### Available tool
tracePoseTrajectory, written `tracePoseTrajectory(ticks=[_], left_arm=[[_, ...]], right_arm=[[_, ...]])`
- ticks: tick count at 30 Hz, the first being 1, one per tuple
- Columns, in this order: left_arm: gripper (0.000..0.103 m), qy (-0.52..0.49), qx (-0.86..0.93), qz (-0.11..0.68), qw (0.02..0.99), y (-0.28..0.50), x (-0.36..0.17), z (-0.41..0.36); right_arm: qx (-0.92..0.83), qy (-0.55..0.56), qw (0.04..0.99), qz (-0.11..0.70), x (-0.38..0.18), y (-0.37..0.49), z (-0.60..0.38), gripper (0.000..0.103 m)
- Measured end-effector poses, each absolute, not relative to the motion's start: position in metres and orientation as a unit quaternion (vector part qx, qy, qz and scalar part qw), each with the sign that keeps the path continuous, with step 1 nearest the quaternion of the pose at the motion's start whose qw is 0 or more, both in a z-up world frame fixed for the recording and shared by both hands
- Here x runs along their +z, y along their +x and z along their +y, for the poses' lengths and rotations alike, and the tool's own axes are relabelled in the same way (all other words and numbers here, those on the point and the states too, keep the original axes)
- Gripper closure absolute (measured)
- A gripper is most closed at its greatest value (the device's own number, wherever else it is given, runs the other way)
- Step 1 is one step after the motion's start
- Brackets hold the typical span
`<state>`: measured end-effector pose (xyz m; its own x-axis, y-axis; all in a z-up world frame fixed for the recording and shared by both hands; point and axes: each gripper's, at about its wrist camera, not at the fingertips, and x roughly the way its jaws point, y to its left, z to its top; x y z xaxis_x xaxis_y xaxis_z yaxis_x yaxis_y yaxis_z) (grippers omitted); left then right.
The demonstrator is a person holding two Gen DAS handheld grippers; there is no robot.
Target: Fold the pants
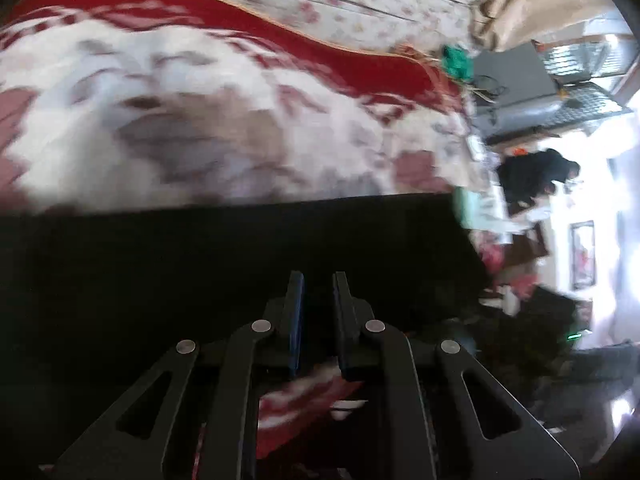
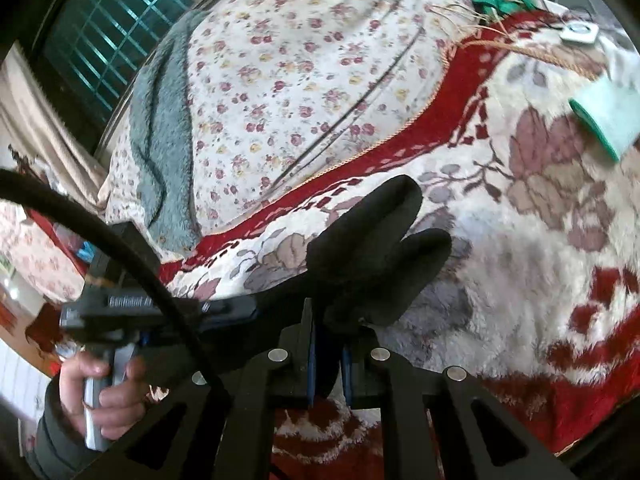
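Observation:
The black pants [image 1: 240,256] hang as a wide dark sheet across the lower half of the left wrist view, above the red and white blanket [image 1: 180,120]. My left gripper [image 1: 319,280] is shut on the pants' fabric, with a narrow gap between the jaws. In the right wrist view my right gripper [image 2: 329,320] is shut on a bunched fold of the black pants [image 2: 376,248], which sticks up past the fingers in two lobes. The left gripper tool [image 2: 132,312] and the hand holding it show at the left of that view.
The bed carries a floral sheet [image 2: 300,80], a grey fleece blanket [image 2: 160,128] and a green-edged book [image 2: 608,120] at the far right. A black cable [image 2: 100,228] crosses the right wrist view. A cluttered room lies beyond the bed's edge [image 1: 540,240].

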<state>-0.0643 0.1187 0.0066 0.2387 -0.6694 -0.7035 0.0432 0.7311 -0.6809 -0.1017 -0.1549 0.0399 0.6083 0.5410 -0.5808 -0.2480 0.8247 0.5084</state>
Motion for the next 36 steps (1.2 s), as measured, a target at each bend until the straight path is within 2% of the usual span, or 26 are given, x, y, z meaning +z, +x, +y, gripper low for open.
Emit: tracePoseTrajectory(ticks=[3, 6, 16, 22, 27, 36], left_arm=[[0.092, -0.264, -0.236, 0.572, 0.74, -0.069, -0.012, 0.122], [0.092, -0.272, -0.237, 0.565, 0.742, -0.074, -0.005, 0.136], [0.091, -0.212, -0.11, 0.471, 0.849, -0.097, 0.085, 0.274], [0.091, -0.265, -0.06, 0.423, 0.865, -0.114, 0.105, 0.346], [0.091, -0.282, -0.051, 0.424, 0.859, -0.118, 0.097, 0.358], [0.091, -0.276, -0.057, 0.427, 0.859, -0.114, 0.092, 0.345]], right_arm=[[0.234, 0.175, 0.879, 0.377, 0.051, -0.1, -0.142, 0.094], [0.241, 0.147, 0.884, 0.372, 0.068, -0.099, -0.123, 0.094], [0.298, -0.026, 0.891, 0.342, 0.099, -0.116, 0.01, 0.094], [0.338, -0.123, 0.874, 0.327, 0.038, -0.151, 0.118, 0.094], [0.322, -0.159, 0.87, 0.338, -0.01, -0.168, 0.155, 0.094], [0.298, -0.196, 0.885, 0.298, -0.007, -0.18, 0.174, 0.094]])
